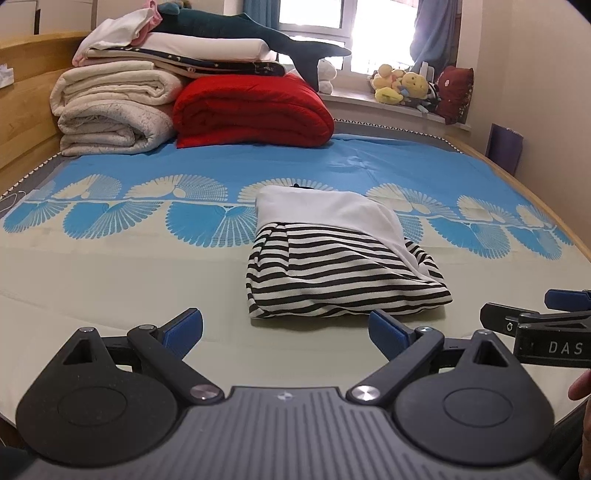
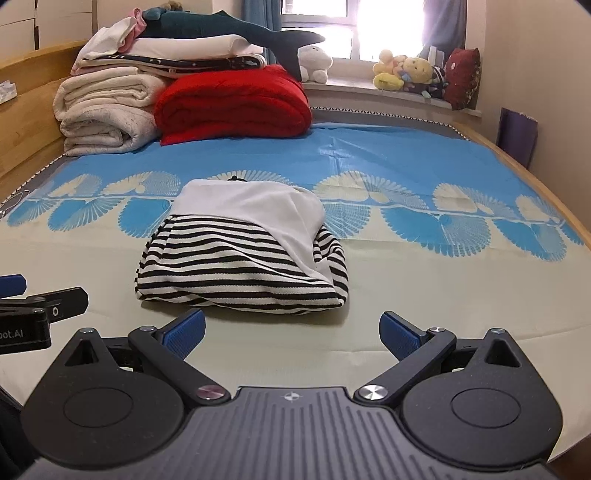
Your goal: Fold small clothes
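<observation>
A small black-and-white striped garment with a white part (image 1: pixel 332 258) lies folded into a compact bundle on the bed sheet; it also shows in the right wrist view (image 2: pixel 240 258). My left gripper (image 1: pixel 286 332) is open and empty, just short of the bundle's near edge and a little to its left. My right gripper (image 2: pixel 291 332) is open and empty, just short of the bundle's near right corner. The right gripper's tip shows at the right edge of the left wrist view (image 1: pixel 546 314), and the left gripper's tip at the left edge of the right wrist view (image 2: pixel 37 299).
Folded white blankets (image 1: pixel 110 107) and a red quilt (image 1: pixel 251 110) are stacked at the bed's far left, with a plush shark (image 1: pixel 258 33) on top. Soft toys (image 1: pixel 402 86) sit on the windowsill. A wooden bed frame (image 1: pixel 517 181) runs along the right side.
</observation>
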`<act>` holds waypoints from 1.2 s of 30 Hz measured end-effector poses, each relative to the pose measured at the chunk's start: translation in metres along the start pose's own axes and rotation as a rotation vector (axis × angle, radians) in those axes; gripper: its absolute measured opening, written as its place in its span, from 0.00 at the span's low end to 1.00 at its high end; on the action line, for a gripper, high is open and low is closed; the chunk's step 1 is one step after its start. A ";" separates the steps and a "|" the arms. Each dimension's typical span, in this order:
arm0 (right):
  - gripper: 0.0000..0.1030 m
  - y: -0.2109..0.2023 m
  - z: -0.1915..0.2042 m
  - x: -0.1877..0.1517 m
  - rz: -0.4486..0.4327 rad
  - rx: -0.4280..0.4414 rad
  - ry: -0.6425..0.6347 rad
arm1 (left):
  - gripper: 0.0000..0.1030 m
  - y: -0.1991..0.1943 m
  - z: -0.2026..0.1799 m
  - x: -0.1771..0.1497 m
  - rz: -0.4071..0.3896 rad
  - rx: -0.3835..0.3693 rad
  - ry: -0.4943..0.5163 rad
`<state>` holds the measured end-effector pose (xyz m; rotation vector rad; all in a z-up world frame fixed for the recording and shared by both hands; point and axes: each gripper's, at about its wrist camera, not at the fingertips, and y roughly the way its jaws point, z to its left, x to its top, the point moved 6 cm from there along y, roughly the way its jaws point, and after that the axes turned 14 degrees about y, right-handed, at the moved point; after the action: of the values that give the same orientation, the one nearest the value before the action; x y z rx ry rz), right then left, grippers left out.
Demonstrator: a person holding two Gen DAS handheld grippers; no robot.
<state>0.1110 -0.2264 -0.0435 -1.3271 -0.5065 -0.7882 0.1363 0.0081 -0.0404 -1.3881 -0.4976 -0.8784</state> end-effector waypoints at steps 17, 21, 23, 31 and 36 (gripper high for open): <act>0.97 0.002 0.002 -0.001 -0.005 0.003 -0.015 | 0.95 -0.001 -0.001 0.000 -0.006 -0.003 0.002; 0.97 0.002 0.003 -0.001 -0.006 0.002 -0.015 | 0.95 -0.001 -0.001 0.000 -0.005 -0.004 0.000; 0.97 0.002 0.004 -0.002 -0.006 0.001 -0.014 | 0.95 -0.001 -0.002 0.000 -0.005 -0.003 0.001; 0.97 0.002 0.002 -0.001 -0.007 0.004 -0.017 | 0.95 -0.001 -0.002 0.000 -0.009 -0.006 0.003; 0.97 0.002 0.003 -0.001 -0.009 0.002 -0.018 | 0.95 0.000 -0.003 0.000 -0.009 -0.005 0.002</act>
<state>0.1117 -0.2232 -0.0448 -1.3317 -0.5276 -0.7830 0.1357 0.0051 -0.0404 -1.3906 -0.5008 -0.8884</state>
